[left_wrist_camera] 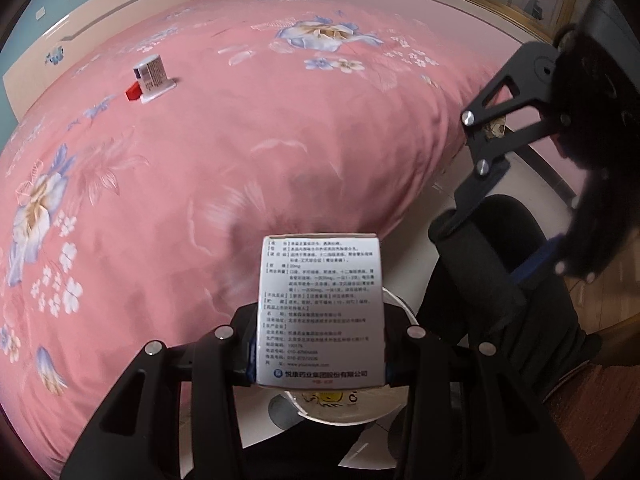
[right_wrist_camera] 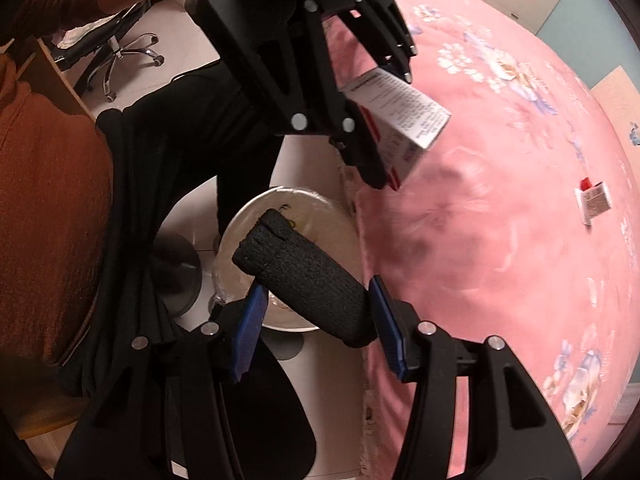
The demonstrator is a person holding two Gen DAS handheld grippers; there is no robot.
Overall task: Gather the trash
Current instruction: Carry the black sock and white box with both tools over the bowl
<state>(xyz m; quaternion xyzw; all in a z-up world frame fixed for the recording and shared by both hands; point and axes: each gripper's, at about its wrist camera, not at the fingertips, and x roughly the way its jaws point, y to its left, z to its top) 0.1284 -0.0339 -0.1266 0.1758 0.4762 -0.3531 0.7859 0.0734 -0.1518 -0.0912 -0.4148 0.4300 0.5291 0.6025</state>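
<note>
A pink floral bedspread covered the bed and filled most of both wrist views, with a pale headboard against a blue-green wall behind it and a light tiled floor at the bed's edge. An office chair on a chrome star base stood on that floor, and a person in a rust-coloured sleeve and dark trousers was close by. On the floor just beside the bed stood a round white bin, seen from above; its contents could not be made out. The left gripper was clamped on a white medicine box, its blue pads pressing the box's two narrow sides; the box's long axis ran along the fingers, its printed face toward the camera and its free end pointing toward the bed, with the bin's rim showing below it. The right gripper held a black foam cylinder between its blue pads, the cylinder's long axis slanted, its free end pointing up and left over the bin. Well apart from both, far out on the bedspread, a small white box with a red end lay on its own.
</note>
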